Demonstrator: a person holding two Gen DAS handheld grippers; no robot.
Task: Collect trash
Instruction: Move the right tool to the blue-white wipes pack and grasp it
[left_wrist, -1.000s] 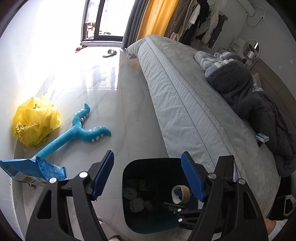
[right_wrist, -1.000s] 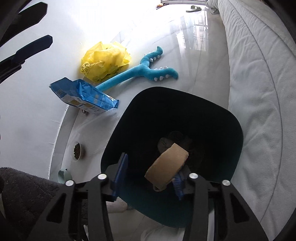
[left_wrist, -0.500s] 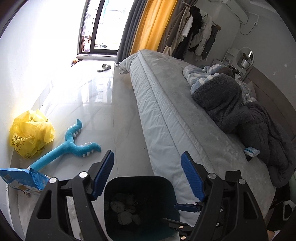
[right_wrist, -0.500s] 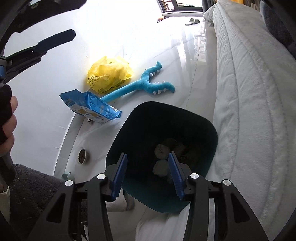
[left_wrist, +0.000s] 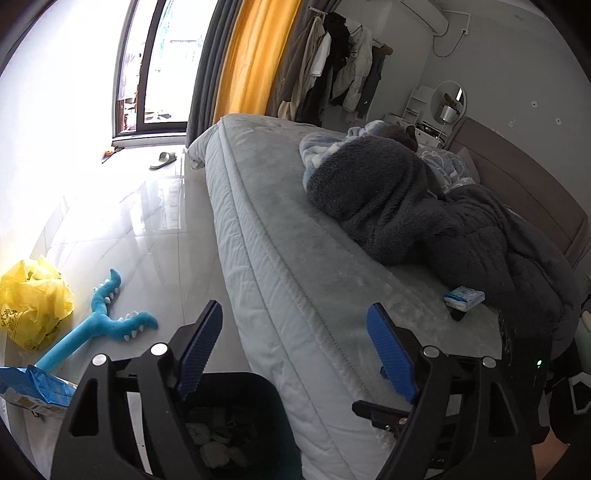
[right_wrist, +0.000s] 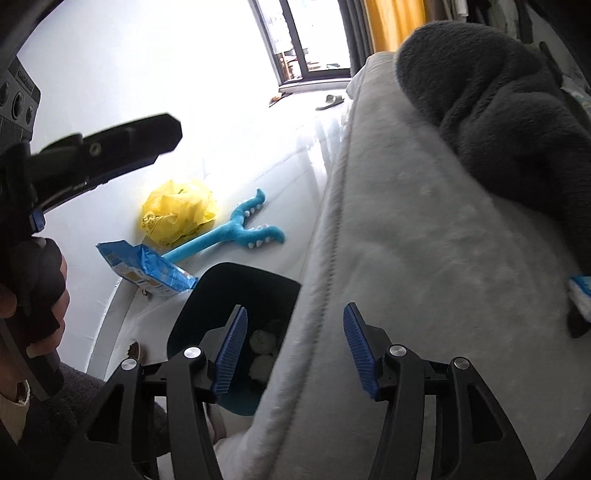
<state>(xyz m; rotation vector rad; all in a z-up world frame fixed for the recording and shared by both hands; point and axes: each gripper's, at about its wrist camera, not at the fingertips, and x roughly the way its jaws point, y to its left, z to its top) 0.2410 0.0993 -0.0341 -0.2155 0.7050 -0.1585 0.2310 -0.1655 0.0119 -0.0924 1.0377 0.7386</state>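
Note:
A dark trash bin (left_wrist: 258, 387) (right_wrist: 207, 288) stands on the floor beside the bed, with crumpled white waste (left_wrist: 214, 448) (right_wrist: 263, 339) inside. My left gripper (left_wrist: 295, 345) hovers above the bin's rim and the mattress edge; its jaws are opening with nothing between them. My right gripper (right_wrist: 291, 350) hangs over the bed's edge, jaws opening, nothing between them either. A small blue-and-white packet (left_wrist: 464, 296) (right_wrist: 580, 295) lies on the bed near the dark blanket. The left gripper's arm (right_wrist: 99, 162) and a hand (right_wrist: 33, 280) show in the right wrist view.
A grey mattress (left_wrist: 288, 236) fills the right side, with a dark fleece blanket (left_wrist: 406, 206) heaped on it. On the floor lie a yellow plastic bag (left_wrist: 33, 299), a blue plush toy (left_wrist: 99, 328) and a blue snack bag (left_wrist: 33, 387). A slipper (left_wrist: 164, 159) lies by the window.
The cardboard roll held by my right gripper a second ago is gone from its jaws, which have widened. Both grippers have risen and swung from over the bin toward the bed.

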